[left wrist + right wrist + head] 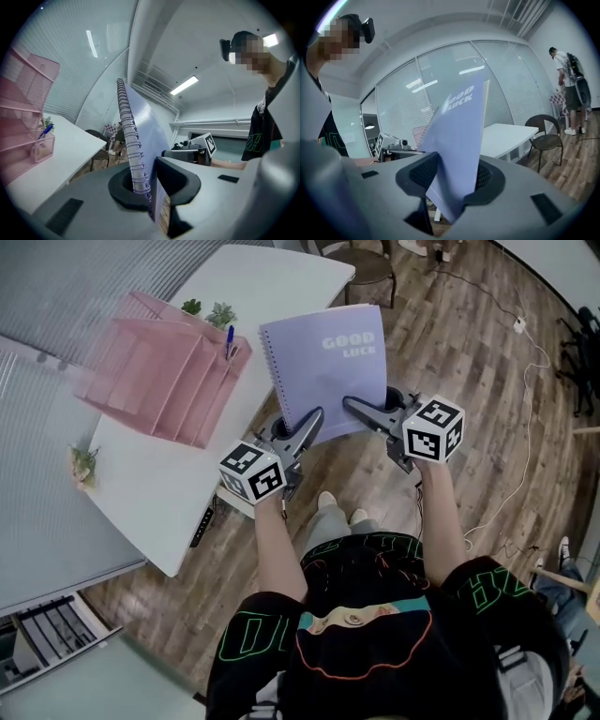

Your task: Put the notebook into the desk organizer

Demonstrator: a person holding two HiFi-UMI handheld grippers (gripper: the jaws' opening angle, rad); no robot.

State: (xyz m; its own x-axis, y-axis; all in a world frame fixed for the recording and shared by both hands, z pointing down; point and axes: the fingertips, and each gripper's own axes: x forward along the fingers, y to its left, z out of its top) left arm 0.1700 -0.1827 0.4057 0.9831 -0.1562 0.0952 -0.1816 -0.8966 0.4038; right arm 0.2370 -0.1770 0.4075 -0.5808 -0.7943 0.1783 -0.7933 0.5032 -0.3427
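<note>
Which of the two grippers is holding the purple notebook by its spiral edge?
The left gripper: its jaws pinch the notebook at the wire spiral. The right gripper holds the plain edge.

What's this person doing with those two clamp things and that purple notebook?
A person holds a lavender spiral-bound notebook up in the air with two tools. The left hand-held gripper is clamped on its spiral edge, and the right hand-held gripper on the opposite lower corner. The notebook hangs by the edge of the white table, where a pink wire-mesh desk organizer stands. It is not yet in the organizer.
</note>
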